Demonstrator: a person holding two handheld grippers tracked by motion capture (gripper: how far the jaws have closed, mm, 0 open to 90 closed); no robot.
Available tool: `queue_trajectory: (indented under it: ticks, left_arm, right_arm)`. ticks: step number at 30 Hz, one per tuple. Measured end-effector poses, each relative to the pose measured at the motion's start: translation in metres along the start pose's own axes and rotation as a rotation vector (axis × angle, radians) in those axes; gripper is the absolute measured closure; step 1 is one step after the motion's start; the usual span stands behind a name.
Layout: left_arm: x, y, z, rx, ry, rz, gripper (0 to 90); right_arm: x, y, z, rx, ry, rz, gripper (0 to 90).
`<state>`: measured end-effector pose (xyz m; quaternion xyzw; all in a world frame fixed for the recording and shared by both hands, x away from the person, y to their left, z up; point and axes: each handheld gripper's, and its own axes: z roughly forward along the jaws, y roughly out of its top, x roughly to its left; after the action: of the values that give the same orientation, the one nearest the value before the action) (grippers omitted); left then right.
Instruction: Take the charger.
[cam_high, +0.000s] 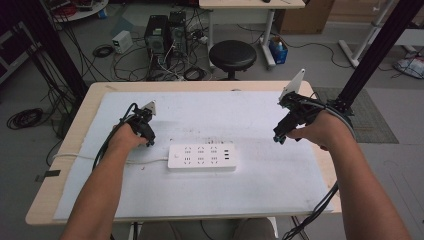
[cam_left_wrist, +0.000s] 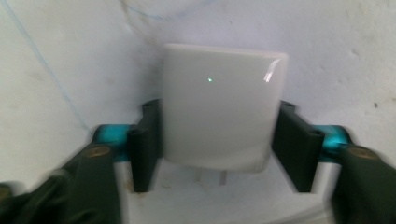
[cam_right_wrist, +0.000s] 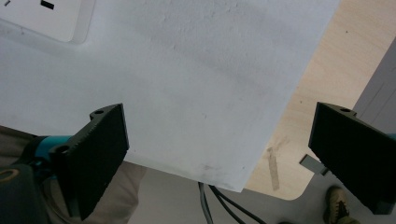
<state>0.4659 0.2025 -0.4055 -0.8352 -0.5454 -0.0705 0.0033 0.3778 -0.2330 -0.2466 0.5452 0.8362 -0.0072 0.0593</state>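
The power strip (cam_high: 202, 157) lies near the front middle of the white mat (cam_high: 250, 185) on the table (cam_high: 60, 175). Just left of the power strip, the left hand-held gripper (cam_high: 148, 142) is clenched on a white plug adapter (cam_left_wrist: 219, 109); both jaws press its 2 sides, and its 2 prongs show below. Right of the power strip, well apart, the right hand-held gripper (cam_high: 278, 138) is released, with its jaws wide and nothing between them.
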Motion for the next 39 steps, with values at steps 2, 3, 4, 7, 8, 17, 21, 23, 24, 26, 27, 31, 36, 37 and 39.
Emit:
queue_trajectory:
  ticks: [2,3,4,7,8,17,21,23,24,26,27,31,36,37,39]
  left_arm:
    - [0.000,-0.001,-0.001,-0.009,-0.003,0.000,41.6]
    - [0.000,-0.002,-0.002,-0.008,-0.007,-0.003,41.6]
    - [0.000,-0.003,-0.003,-0.009,-0.010,-0.003,41.7]
    - [0.002,-0.007,-0.020,-0.019,-0.035,-0.006,41.7]
    - [0.003,-0.009,-0.027,-0.020,-0.047,-0.003,41.8]
    - [0.002,-0.022,-0.100,-0.047,-0.057,0.043,41.8]
    - [-0.001,-0.029,-0.126,-0.069,-0.043,0.050,41.9]
    - [-0.005,-0.033,-0.141,-0.079,-0.032,0.063,41.8]
    - [-0.008,-0.036,-0.151,-0.085,-0.025,0.073,41.8]
    - [-0.011,-0.039,-0.163,-0.094,-0.026,0.080,41.8]
    - [-0.014,-0.042,-0.172,-0.099,-0.025,0.083,41.8]
    - [-0.024,-0.046,-0.192,-0.099,-0.009,0.108,41.9]
    - [-0.027,-0.046,-0.197,-0.100,-0.004,0.122,41.9]
    - [-0.028,-0.046,-0.197,-0.098,-0.003,0.124,41.9]
    - [-0.029,-0.047,-0.197,-0.100,0.000,0.129,41.9]
  right_arm:
    - [0.000,0.000,0.000,-0.002,0.004,0.002,4.3]
    - [0.000,0.000,0.000,-0.002,0.004,0.002,4.3]
    - [-0.001,0.000,0.001,0.002,0.005,0.003,4.3]
    - [-0.003,0.000,0.001,0.003,0.012,0.004,4.3]
    - [-0.003,0.000,0.001,0.003,0.012,0.004,4.3]
    - [-0.003,0.002,0.003,0.004,0.028,0.004,4.3]
    - [-0.002,0.002,0.004,0.007,0.030,0.002,4.3]
    - [-0.002,0.003,0.004,0.008,0.032,0.003,4.3]
    - [-0.002,0.003,0.005,0.005,0.033,-0.001,4.3]
    - [-0.002,0.003,0.006,0.003,0.040,-0.001,4.3]
    - [-0.002,0.003,0.006,0.003,0.040,-0.001,4.3]
    - [0.000,0.000,0.003,-0.001,0.048,0.007,4.3]
    - [-0.001,-0.003,0.002,-0.008,0.051,0.008,4.3]
    - [-0.001,-0.005,0.001,-0.008,0.053,0.010,4.3]
    - [-0.002,-0.005,0.001,-0.008,0.050,0.016,4.3]
